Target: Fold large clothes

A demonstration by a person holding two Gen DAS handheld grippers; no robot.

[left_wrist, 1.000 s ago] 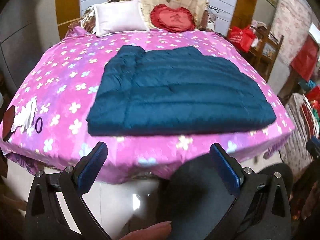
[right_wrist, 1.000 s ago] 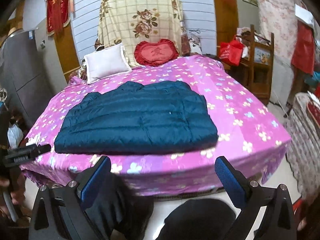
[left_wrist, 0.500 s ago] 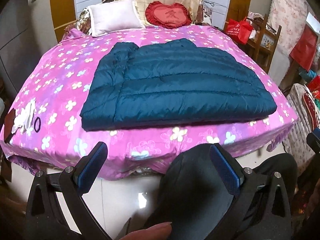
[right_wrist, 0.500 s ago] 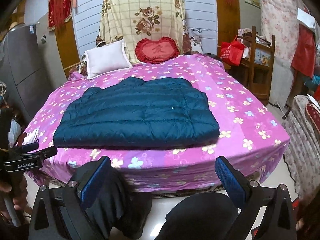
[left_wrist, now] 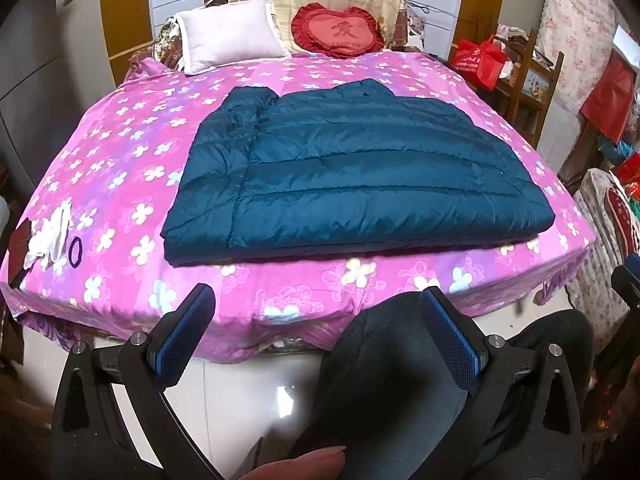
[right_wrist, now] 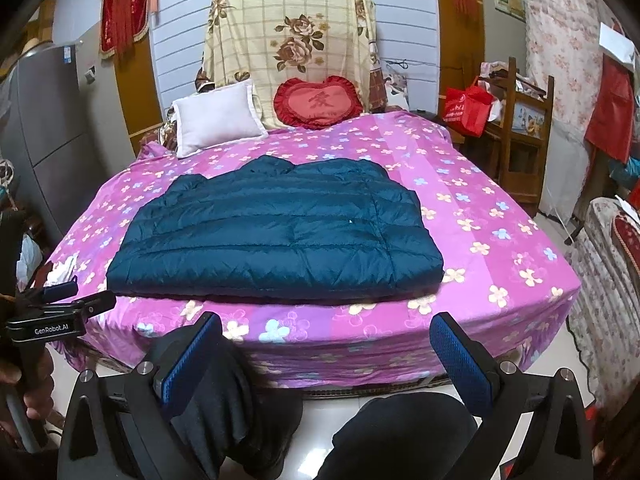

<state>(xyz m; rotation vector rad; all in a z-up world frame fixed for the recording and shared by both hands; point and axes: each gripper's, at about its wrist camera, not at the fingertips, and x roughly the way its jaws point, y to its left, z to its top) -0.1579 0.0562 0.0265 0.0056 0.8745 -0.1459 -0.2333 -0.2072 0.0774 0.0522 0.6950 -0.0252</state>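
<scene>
A dark teal quilted down jacket (left_wrist: 352, 176) lies folded flat on the pink flowered bed sheet (left_wrist: 120, 168); it also shows in the right wrist view (right_wrist: 280, 236). My left gripper (left_wrist: 320, 328) is open and empty, held off the bed's near edge above the floor. My right gripper (right_wrist: 328, 352) is open and empty, also back from the bed's foot. The left gripper shows at the left edge of the right wrist view (right_wrist: 56, 312), held in a hand. Neither gripper touches the jacket.
A white pillow (right_wrist: 216, 118) and a red heart cushion (right_wrist: 320, 102) lie at the head of the bed. White cloth and a dark hair tie (left_wrist: 74, 247) sit on the bed's left corner. A wooden shelf (right_wrist: 524, 132) stands right. The person's dark-trousered knees (left_wrist: 400, 392) are below the grippers.
Both grippers have drawn back and risen from the bed, so more of the bed and room shows. The jacket has not moved. Both jaws stay open.
</scene>
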